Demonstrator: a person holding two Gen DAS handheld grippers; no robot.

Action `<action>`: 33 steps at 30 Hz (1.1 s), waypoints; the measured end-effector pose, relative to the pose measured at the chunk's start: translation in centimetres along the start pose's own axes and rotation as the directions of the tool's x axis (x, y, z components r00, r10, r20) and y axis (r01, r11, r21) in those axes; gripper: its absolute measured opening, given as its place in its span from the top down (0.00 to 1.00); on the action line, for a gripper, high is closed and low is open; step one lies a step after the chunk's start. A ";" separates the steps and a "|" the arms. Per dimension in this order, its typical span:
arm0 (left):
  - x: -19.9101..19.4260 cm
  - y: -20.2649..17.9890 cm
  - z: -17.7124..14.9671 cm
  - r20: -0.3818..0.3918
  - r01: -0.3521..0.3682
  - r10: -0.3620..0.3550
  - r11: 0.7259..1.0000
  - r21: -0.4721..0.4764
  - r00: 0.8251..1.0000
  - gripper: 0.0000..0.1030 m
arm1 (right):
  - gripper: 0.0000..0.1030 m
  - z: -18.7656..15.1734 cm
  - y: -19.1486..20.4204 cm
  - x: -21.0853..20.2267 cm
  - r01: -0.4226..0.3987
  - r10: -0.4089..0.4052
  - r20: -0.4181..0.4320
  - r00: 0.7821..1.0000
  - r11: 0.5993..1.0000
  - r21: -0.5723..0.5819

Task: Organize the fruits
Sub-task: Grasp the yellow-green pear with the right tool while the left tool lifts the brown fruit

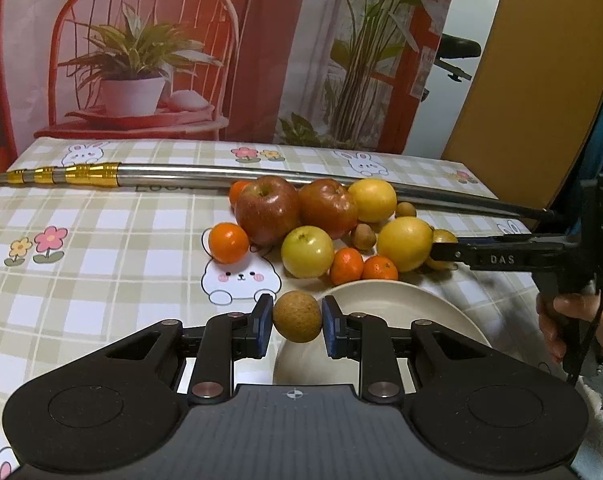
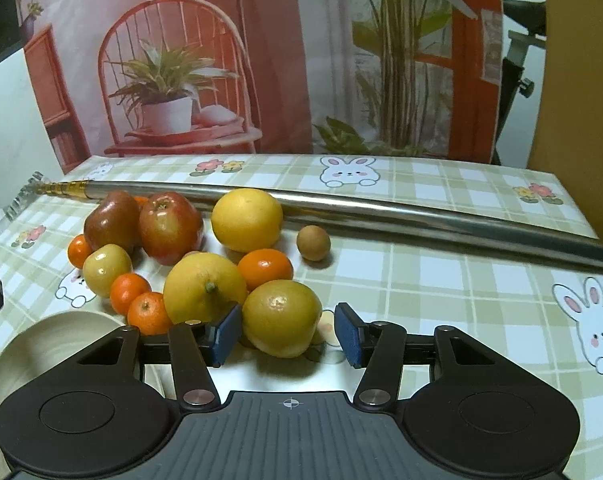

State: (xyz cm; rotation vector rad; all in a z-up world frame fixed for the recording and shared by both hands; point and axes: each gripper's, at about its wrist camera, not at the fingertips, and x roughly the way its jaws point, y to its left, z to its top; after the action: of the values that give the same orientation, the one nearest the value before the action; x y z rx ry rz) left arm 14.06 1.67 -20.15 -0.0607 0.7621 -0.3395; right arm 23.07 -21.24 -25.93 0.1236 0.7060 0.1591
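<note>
Your left gripper (image 1: 297,326) is clamped on a small brown fruit (image 1: 297,317) above the plate (image 1: 413,300), ready to drop. Your right gripper (image 2: 287,334) brackets a yellow fruit (image 2: 280,322) beside that plate, one pad short of touching.

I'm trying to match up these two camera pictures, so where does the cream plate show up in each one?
Left wrist view: the cream plate sits lower right of centre, just in front of the fruit pile.
Right wrist view: the plate is at the lower left edge, only partly in view and blurred.
Shared landmark: the long metal pole lying across the tablecloth behind the fruit.
</note>
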 end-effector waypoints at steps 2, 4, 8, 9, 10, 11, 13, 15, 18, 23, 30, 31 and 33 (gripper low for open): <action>-0.1 0.0 -0.2 -0.002 0.000 0.000 1.000 -0.001 1.000 0.73 | 0.53 0.2 -0.2 0.4 -0.022 0.022 -0.011 1.000 1.000 0.018; -0.1 -0.1 -0.3 -0.003 0.000 0.000 1.000 -0.003 1.000 0.73 | 0.53 0.2 -0.3 0.8 -0.038 0.038 -0.013 0.999 0.999 0.034; -0.2 -0.1 -0.4 -0.006 0.001 -0.001 1.000 -0.008 1.000 0.73 | 0.53 0.2 -1.0 1.0 -0.059 0.059 -0.004 0.998 0.995 0.084; -0.2 -0.2 -0.4 -0.006 0.000 0.000 1.000 -0.008 1.000 0.73 | 0.53 0.2 -1.1 1.1 -0.064 0.065 -0.003 0.998 0.993 0.099; -0.2 -0.2 -0.4 -0.007 0.000 0.000 1.000 -0.009 1.000 0.73 | 0.53 0.2 -1.3 1.2 -0.069 0.070 -0.001 0.998 0.991 0.112; -0.2 -0.2 -0.4 -0.007 0.000 0.000 1.000 -0.009 1.000 0.73 | 0.54 0.1 -1.4 1.3 -0.073 0.073 0.001 0.997 0.990 0.121; -0.2 -0.3 -0.5 -0.009 -0.001 0.001 1.000 -0.006 1.000 0.73 | 0.57 0.0 -1.6 1.3 -0.088 0.088 0.006 0.996 0.986 0.141; -0.2 -0.4 -0.6 -0.013 -0.003 0.003 1.000 -0.001 1.000 0.73 | 0.58 -0.2 -1.8 1.1 -0.089 0.088 0.013 0.996 0.983 0.159; -0.3 -0.8 -0.9 -0.014 -0.009 0.009 1.000 0.017 1.000 0.73 | 0.58 -0.6 -1.8 0.6 -0.088 0.084 0.026 0.996 0.977 0.194; -0.6 -1.6 -1.6 -0.025 -0.003 0.004 0.999 0.040 1.000 0.73 | 0.58 -1.6 -1.7 -2.4 -0.094 0.072 0.091 0.993 0.958 0.269; -1.2 -2.5 -2.9 -0.029 -0.016 0.019 0.997 0.072 0.999 0.73 | 0.58 -2.9 0.6 -6.7 -0.101 0.077 0.108 0.991 0.966 0.238; -1.3 -2.6 -3.1 -0.028 -0.022 0.024 0.997 0.075 0.999 0.73 | 0.58 -2.9 1.1 -7.0 -0.106 0.085 0.100 0.991 0.968 0.226; -1.5 -2.7 -3.3 -0.030 -0.027 0.029 0.997 0.068 0.999 0.73 | 0.58 -3.1 2.4 -7.5 -0.116 0.102 0.084 0.991 0.976 0.186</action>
State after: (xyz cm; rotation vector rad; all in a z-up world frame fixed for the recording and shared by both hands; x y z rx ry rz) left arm 10.01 -0.14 -21.09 0.0185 0.7811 -0.3398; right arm 15.15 -20.07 -23.09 0.3508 0.6396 0.1907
